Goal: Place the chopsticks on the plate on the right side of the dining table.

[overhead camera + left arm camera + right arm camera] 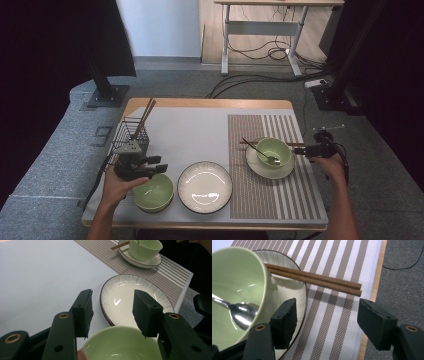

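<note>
My left gripper (pixel 159 164) (pixel 112 312) stands open just above the far rim of a light green bowl (pixel 153 192) (pixel 122 345) at the table's front left, with nothing between its pads. A white ribbed plate (pixel 205 186) (pixel 125 297) lies to the right of that bowl. On the striped placemat (pixel 260 200) a second green bowl (pixel 272 150) (pixel 234 285) sits on a white saucer (pixel 265 170) (pixel 287 287) with a metal spoon (pixel 260 151) (pixel 242 315) in it. A pair of brown chopsticks (pixel 296 144) (pixel 317 281) rests across the saucer's far rim. My right gripper (pixel 296 150) (pixel 328 312) is open beside the saucer's right edge, just short of the chopsticks' ends.
A black wire basket (pixel 131 137) holding more chopsticks stands at the left, just behind my left gripper. The table's right edge (pixel 374 285) runs close to my right gripper, with grey carpet beyond. A desk and cables lie on the floor far behind.
</note>
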### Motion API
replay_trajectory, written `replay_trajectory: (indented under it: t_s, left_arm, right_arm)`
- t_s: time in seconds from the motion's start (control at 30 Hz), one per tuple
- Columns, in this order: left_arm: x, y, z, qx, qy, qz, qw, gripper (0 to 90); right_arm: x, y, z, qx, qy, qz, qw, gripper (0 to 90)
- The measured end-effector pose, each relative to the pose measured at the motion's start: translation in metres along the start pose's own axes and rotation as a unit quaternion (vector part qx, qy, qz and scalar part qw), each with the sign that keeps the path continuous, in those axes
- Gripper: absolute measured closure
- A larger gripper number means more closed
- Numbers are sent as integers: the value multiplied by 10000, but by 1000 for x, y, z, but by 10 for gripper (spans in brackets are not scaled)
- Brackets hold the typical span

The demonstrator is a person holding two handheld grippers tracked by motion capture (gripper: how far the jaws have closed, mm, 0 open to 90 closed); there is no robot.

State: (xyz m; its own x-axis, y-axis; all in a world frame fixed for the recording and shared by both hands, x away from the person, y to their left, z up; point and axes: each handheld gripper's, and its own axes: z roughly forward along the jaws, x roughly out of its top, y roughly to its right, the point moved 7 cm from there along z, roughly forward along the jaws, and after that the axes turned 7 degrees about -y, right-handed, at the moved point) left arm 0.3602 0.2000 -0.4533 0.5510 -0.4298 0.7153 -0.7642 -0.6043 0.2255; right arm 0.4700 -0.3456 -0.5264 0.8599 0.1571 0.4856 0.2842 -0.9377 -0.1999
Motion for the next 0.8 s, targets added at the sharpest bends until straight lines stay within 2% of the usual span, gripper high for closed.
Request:
replay_trajectory:
  t_s: [0.5,0.8]
  left_arm:
    - [1,0,-2,-52,34,5,10000,504]
    - [3,-1,-1,-84,45,18,10000,503]
  right_arm:
    - [-15,-14,1,100,46,-51,9999,325]
    - [-28,-26,-1,145,112,-136,9997,325]
